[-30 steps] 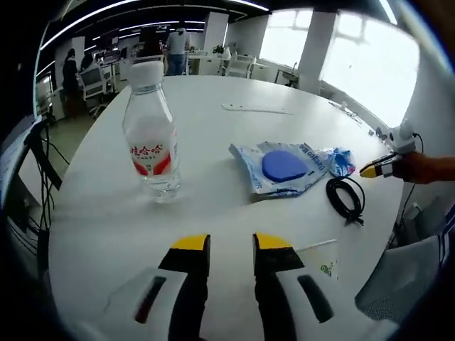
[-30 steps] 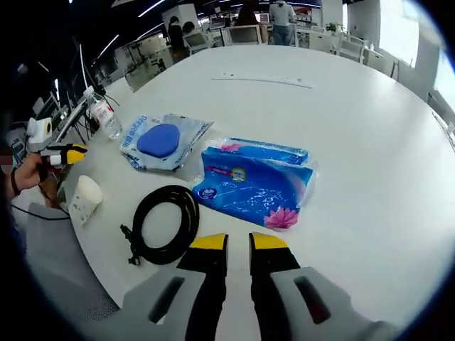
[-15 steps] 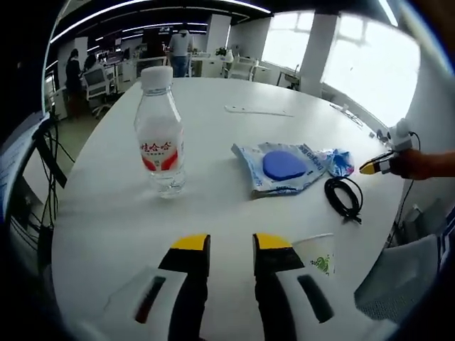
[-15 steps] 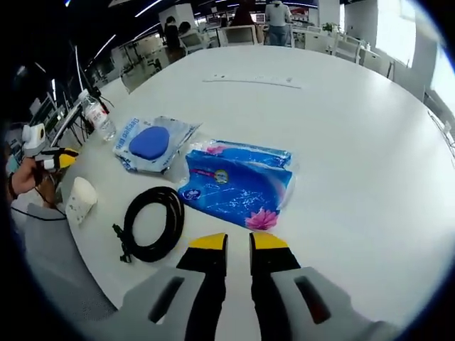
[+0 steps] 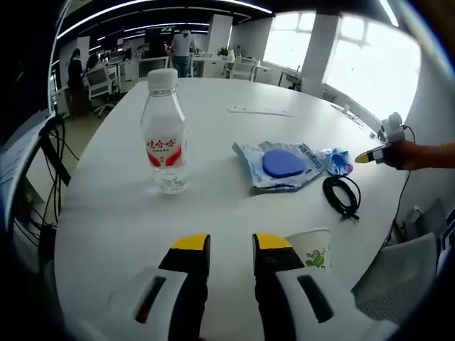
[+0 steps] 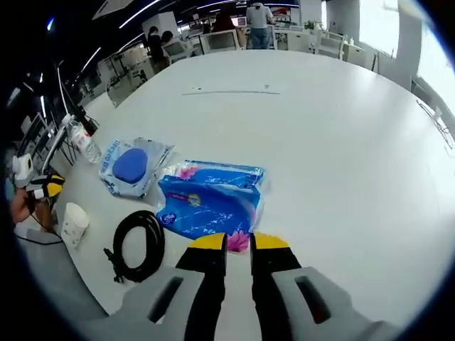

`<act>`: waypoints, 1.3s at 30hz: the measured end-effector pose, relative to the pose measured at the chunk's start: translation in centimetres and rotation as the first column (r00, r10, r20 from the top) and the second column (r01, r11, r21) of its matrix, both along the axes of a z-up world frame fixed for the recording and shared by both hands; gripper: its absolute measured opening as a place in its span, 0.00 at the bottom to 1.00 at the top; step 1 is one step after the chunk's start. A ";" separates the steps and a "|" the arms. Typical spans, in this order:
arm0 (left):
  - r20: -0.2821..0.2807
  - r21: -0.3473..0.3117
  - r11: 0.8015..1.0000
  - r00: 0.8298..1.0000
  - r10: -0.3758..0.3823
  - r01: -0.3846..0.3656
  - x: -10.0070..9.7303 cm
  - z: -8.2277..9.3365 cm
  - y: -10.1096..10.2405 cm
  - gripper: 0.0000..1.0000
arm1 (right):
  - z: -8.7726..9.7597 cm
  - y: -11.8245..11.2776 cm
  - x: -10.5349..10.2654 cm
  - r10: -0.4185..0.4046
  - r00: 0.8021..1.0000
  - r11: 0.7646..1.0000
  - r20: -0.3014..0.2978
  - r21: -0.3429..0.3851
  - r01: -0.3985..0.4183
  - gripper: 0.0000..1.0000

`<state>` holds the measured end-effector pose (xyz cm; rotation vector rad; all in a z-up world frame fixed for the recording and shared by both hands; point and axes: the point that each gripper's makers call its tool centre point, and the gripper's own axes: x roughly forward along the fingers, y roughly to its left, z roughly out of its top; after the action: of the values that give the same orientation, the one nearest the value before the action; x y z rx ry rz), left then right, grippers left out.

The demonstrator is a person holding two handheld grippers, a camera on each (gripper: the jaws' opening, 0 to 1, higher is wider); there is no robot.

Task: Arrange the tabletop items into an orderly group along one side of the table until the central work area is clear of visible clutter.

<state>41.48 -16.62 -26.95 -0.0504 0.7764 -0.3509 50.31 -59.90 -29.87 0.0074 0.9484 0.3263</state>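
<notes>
Over the last second the blue tissue pack has been brought closer in the right gripper view: it sat well ahead of the right tool a second ago, and its near pink-flowered corner is now just beyond the yellow tips. The jaws of that tool are seen close together with a narrow gap, nothing between them. This is judged to be an approach toward the tissue pack, with no grasp made yet.

In the left gripper view the whole scene has shifted slightly, which is put down to the camera drawing back and turning; the things themselves are not judged to have moved. The left tool is likewise held nearly closed and empty, with the paper cup just beside its right jaw.

All places are taken from the tissue pack in the right gripper view. The packet with the blue disc lies just to its left, the coiled black cable below and left of it, the paper cup farther left by the edge of the white surface, and the water bottle beyond the packet. The items are already loosely gathered at one side; the middle of the surface carries a thin white strip.
</notes>
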 end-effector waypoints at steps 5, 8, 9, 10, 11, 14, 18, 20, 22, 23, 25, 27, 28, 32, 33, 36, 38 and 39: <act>0.002 0.007 1.000 1.000 -0.002 0.002 -0.2 0.2 0.1 0.22 | -0.1 -0.4 1.3 -0.007 1.000 1.000 -0.002 -0.009 0.007 0.10; 0.003 0.005 1.000 1.000 -0.001 0.001 -0.3 0.3 0.1 0.22 | -0.2 -0.5 1.7 -0.011 1.000 1.000 -0.004 -0.010 0.010 0.10; 0.005 0.005 1.000 1.000 -0.001 0.001 -0.4 0.4 0.1 0.22 | -0.2 -0.5 1.9 -0.012 1.000 1.000 -0.007 -0.011 0.011 0.10; 0.005 0.003 1.000 1.000 -0.001 0.001 -0.5 0.5 0.1 0.23 | -0.4 -0.5 2.1 -0.015 1.000 1.000 -0.011 -0.009 0.015 0.11; 0.005 0.003 1.000 1.000 -0.002 0.002 -0.5 0.6 0.1 0.23 | -0.5 -0.5 2.2 -0.013 1.000 1.000 -0.014 -0.011 0.013 0.11; 0.006 0.008 1.000 1.000 -0.013 0.013 -0.8 0.9 0.1 0.23 | -1.0 -0.7 2.5 -0.020 0.999 1.000 -0.035 -0.014 0.019 0.12; 0.006 0.011 1.000 1.000 -0.017 0.017 -1.2 1.1 0.3 0.23 | -1.2 -0.7 2.9 -0.037 0.998 0.999 -0.046 -0.003 0.037 0.12; 0.001 0.014 1.000 1.000 -0.015 0.015 -1.4 1.0 0.5 0.23 | -1.6 -0.8 3.1 -0.038 0.998 0.999 -0.054 -0.006 0.038 0.12; -0.002 0.017 1.000 1.000 -0.013 0.013 -1.6 1.0 0.6 0.23 | -1.9 -0.8 3.3 -0.039 0.997 0.999 -0.065 -0.012 0.038 0.11; -0.004 0.016 1.000 1.000 -0.011 0.011 -1.7 1.0 0.7 0.23 | -2.1 -0.8 3.3 -0.038 0.997 0.999 -0.071 -0.017 0.037 0.11; -0.006 0.018 1.000 1.000 -0.008 0.008 -1.9 1.0 0.8 0.23 | -2.1 -0.6 3.2 -0.041 0.996 0.999 -0.074 -0.018 0.040 0.09; -0.008 0.018 1.000 1.000 -0.004 0.004 -1.9 1.0 0.9 0.23 | -2.0 -0.3 2.9 -0.044 0.996 0.999 -0.080 -0.019 0.042 0.05; -0.008 0.019 1.000 1.000 -0.003 0.004 -1.9 1.0 1.0 0.23 | -2.0 -0.3 2.9 -0.045 0.996 0.999 -0.080 -0.019 0.043 0.01; -0.016 0.024 1.000 1.000 0.010 -0.010 -2.1 0.9 1.2 0.22 | -1.6 0.3 2.3 -0.067 0.995 0.998 -0.077 -0.019 0.065 0.00; -0.017 0.026 1.000 1.000 0.011 -0.011 -2.1 0.9 1.2 0.22 | -1.5 0.5 2.3 -0.069 0.995 0.998 -0.077 -0.017 0.068 0.00; -0.016 0.024 1.000 1.000 0.013 -0.013 -1.9 1.0 1.2 0.22 | -0.9 1.0 1.8 -0.085 0.993 0.996 -0.078 -0.015 0.084 0.00; -0.014 0.024 1.000 1.000 0.012 -0.011 -1.8 1.2 1.1 0.22 | -0.6 1.1 1.6 -0.116 0.990 0.993 -0.082 -0.008 0.116 0.00; -0.013 0.025 1.000 1.000 0.011 -0.011 -1.8 1.2 1.1 0.22 | -0.5 1.1 1.6 -0.129 0.988 0.992 -0.083 -0.004 0.129 0.00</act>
<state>39.67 -15.50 -25.74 -0.0338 0.7931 -0.3308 51.90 -58.80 -30.35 0.0835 1.0251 0.2079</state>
